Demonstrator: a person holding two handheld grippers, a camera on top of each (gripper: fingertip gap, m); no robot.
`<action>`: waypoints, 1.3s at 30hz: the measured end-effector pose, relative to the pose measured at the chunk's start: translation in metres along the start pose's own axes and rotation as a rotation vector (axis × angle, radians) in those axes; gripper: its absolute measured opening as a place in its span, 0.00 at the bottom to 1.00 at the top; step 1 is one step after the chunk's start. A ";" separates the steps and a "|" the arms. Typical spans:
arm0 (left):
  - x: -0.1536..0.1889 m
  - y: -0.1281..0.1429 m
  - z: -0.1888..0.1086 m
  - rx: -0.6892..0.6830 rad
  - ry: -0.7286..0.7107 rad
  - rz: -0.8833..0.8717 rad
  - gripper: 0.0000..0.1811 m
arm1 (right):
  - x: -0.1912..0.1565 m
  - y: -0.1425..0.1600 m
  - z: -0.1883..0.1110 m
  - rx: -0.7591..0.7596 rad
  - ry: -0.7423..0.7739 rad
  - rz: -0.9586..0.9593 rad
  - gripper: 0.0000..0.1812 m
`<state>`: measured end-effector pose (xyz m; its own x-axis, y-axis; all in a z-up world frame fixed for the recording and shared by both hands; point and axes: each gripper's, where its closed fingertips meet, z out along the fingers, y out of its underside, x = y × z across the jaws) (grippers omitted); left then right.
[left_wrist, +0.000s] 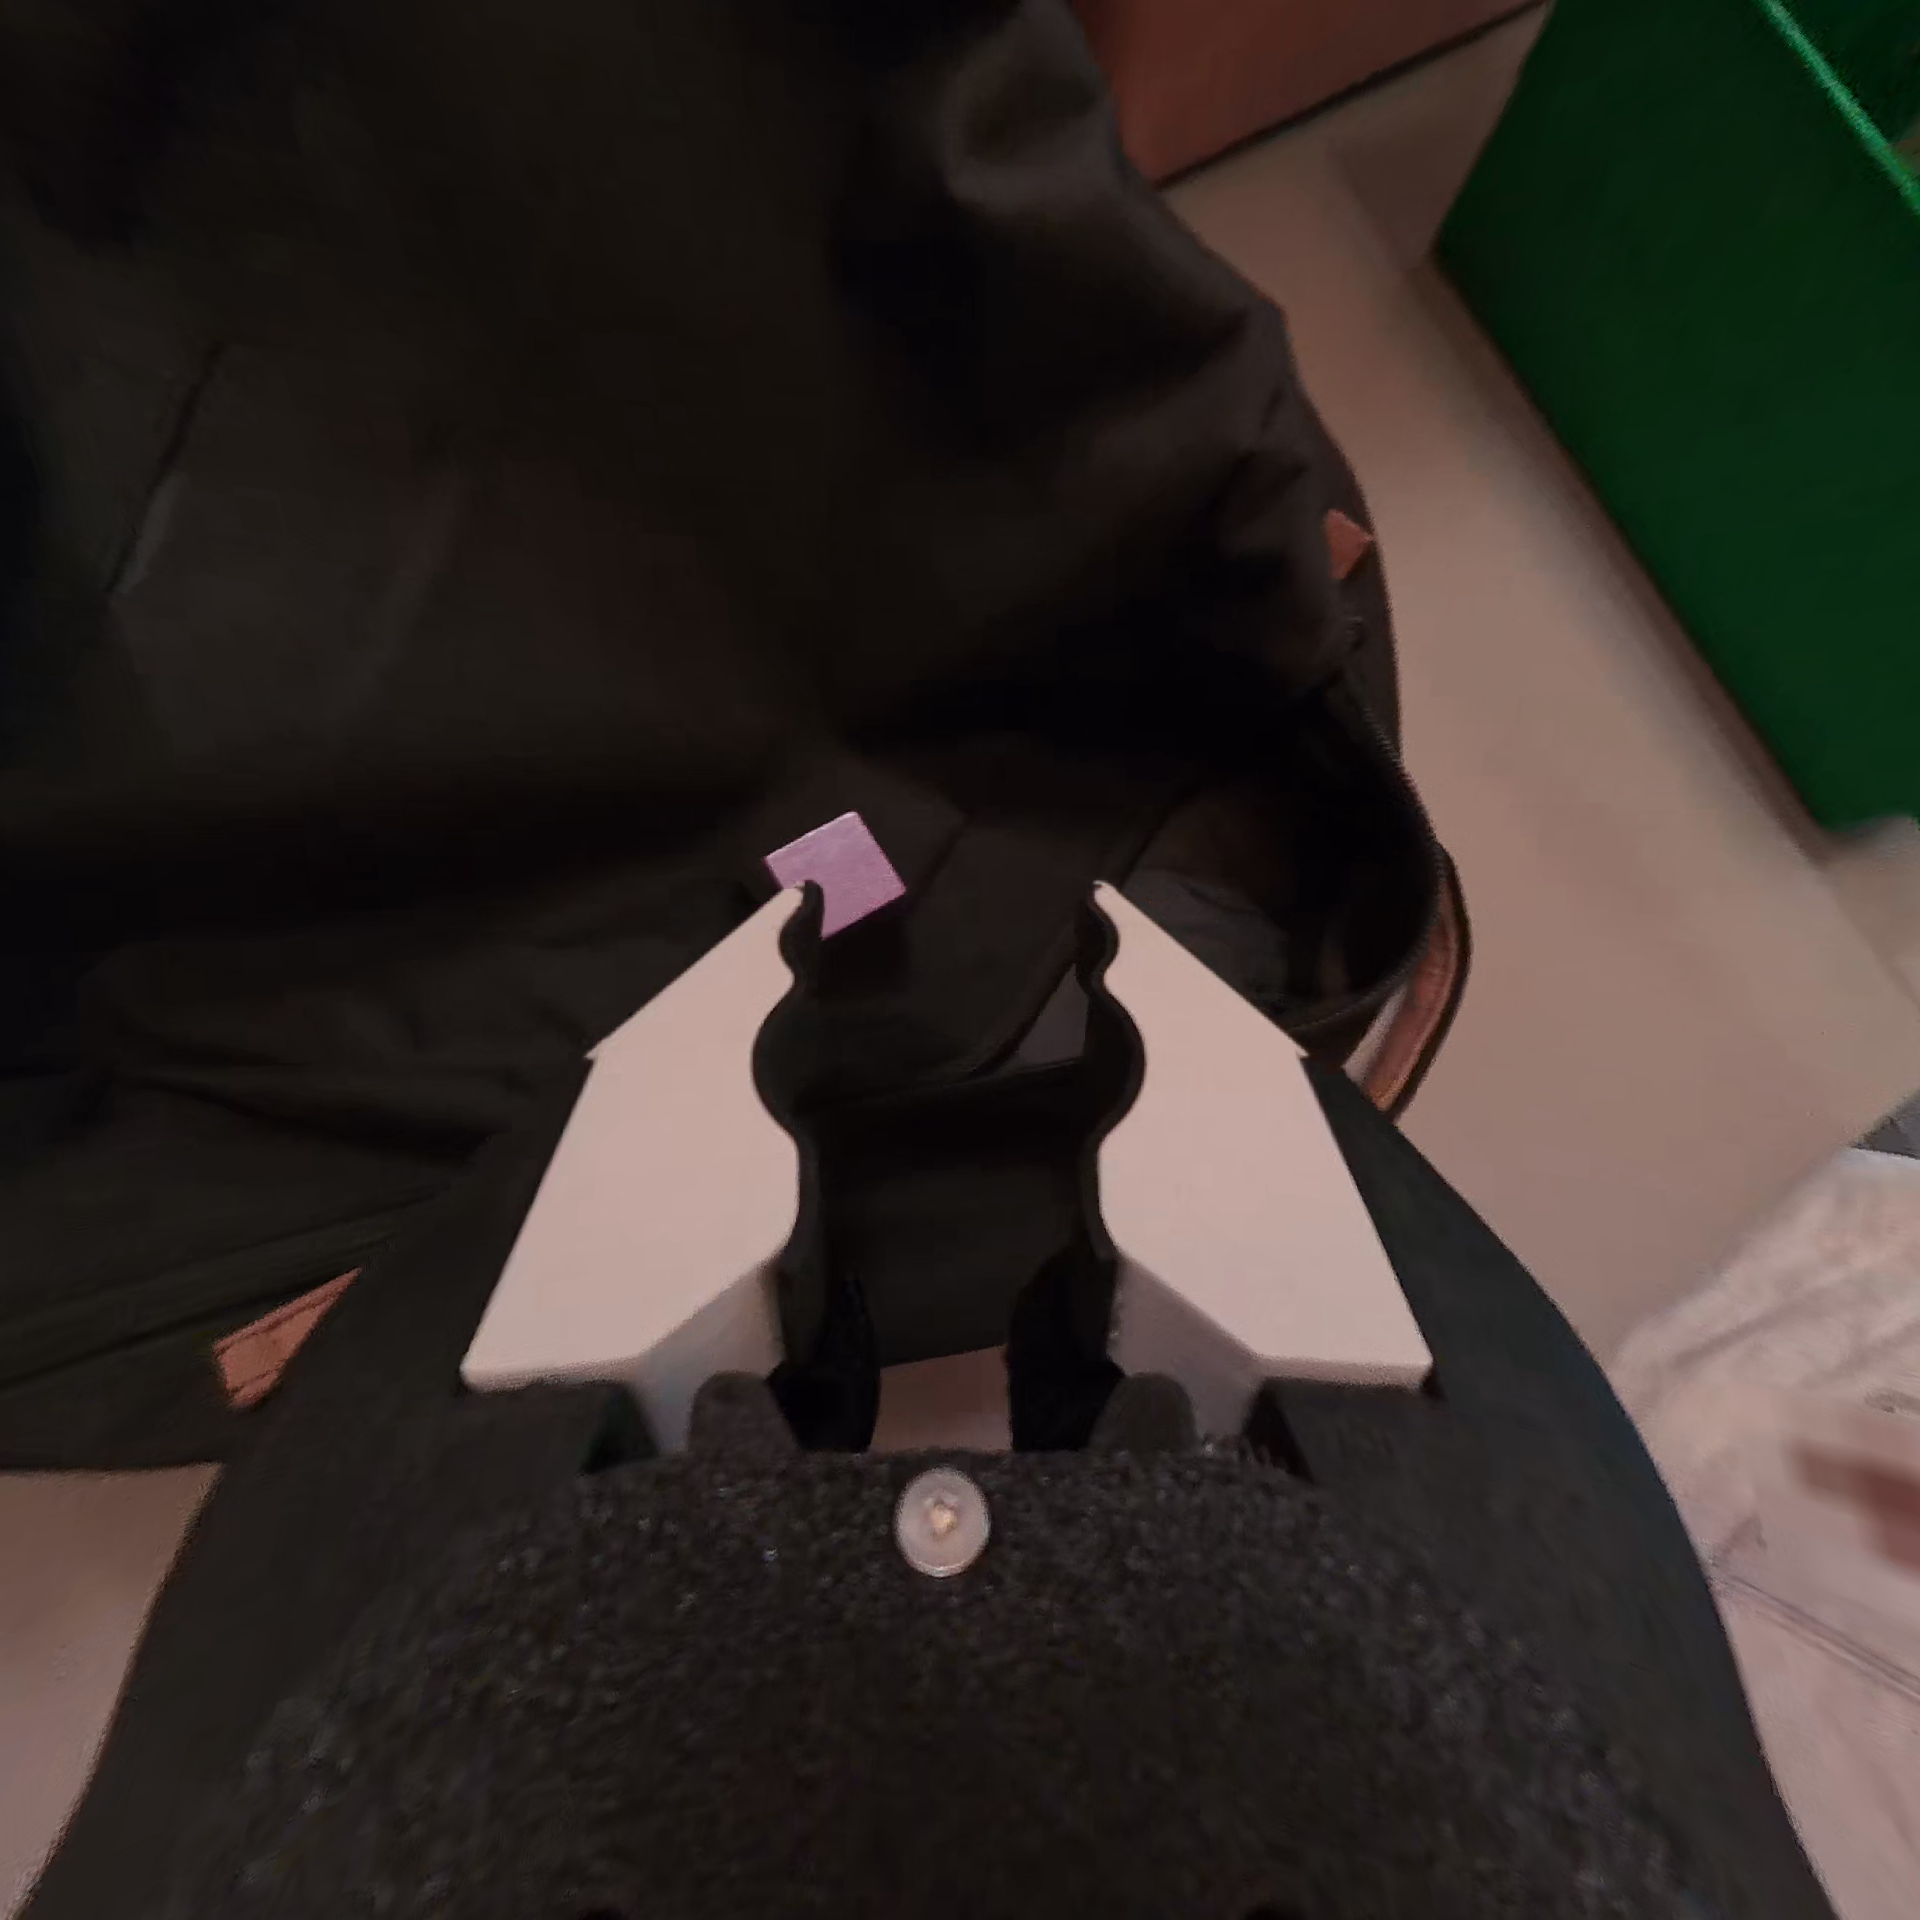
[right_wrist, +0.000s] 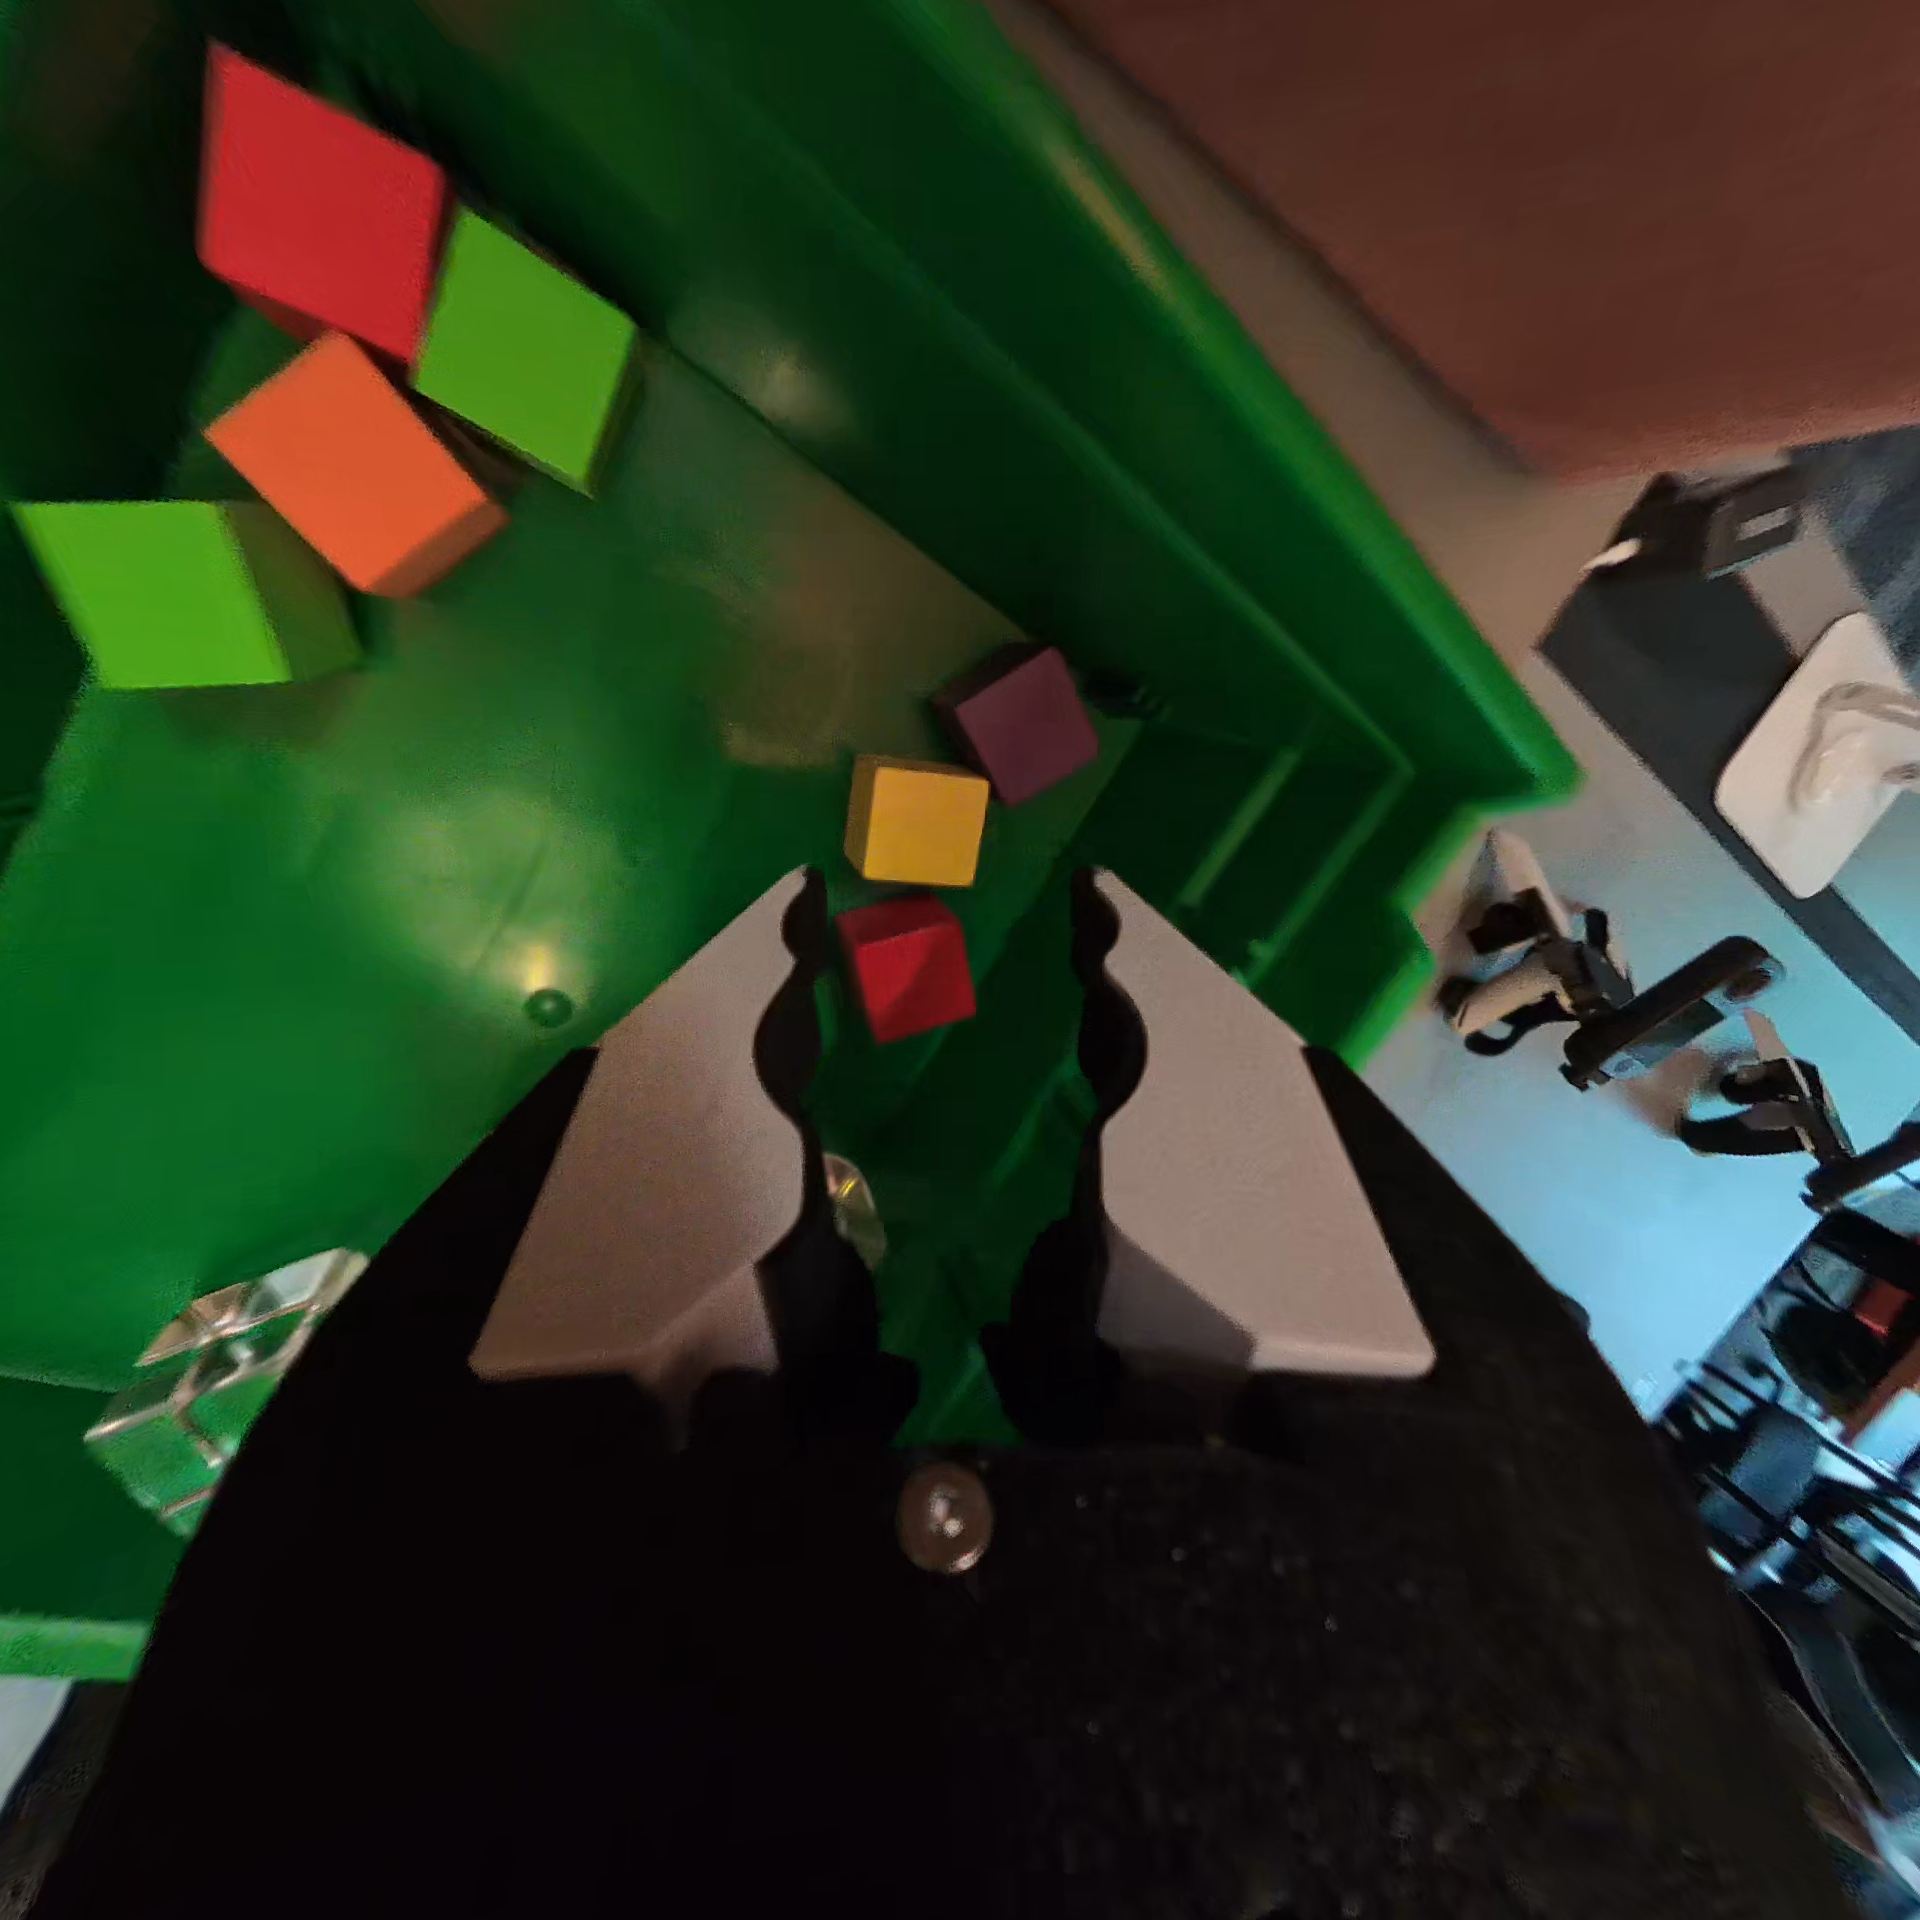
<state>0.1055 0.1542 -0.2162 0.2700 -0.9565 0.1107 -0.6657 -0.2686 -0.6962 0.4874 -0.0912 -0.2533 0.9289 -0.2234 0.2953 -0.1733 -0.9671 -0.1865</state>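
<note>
In the left wrist view my left gripper (left_wrist: 948, 896) is open over a black bag (left_wrist: 582, 436) with brown leather trim. A small light purple cube (left_wrist: 836, 871) lies on the black fabric just past the left fingertip, not held. In the right wrist view my right gripper (right_wrist: 943, 881) is open above a green bin (right_wrist: 436, 831). A small red cube (right_wrist: 906, 964) lies between the fingers, loose. A small yellow cube (right_wrist: 914, 819) and a dark purple cube (right_wrist: 1023, 722) lie just beyond it.
Larger blocks sit at the bin's far left: a red one (right_wrist: 317, 203), an orange one (right_wrist: 353, 462) and two lime green ones (right_wrist: 525, 348). A clear plastic piece (right_wrist: 197, 1382) lies at the bin's near left. The green bin also shows in the left wrist view (left_wrist: 1704, 364). Grey floor and dark equipment (right_wrist: 1621, 997) lie right.
</note>
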 end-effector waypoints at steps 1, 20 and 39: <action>-0.004 0.001 0.000 0.000 -0.020 -0.001 0.28 | -0.002 -0.003 -0.014 0.067 0.009 0.024 0.26; -0.022 0.018 0.042 -0.129 -0.093 -0.056 0.16 | -0.284 -0.074 -0.180 1.073 -0.448 -0.039 0.24; 0.042 -0.037 -0.125 0.334 1.316 -0.665 0.15 | -0.406 -0.156 -0.265 1.522 -0.400 -0.427 0.21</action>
<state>0.0546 0.1097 -0.0973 -0.4677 -0.1409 0.8726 -0.4437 -0.8164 -0.3697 0.0504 0.1183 -0.0961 0.8848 0.2929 0.3624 0.3440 0.1141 -0.9320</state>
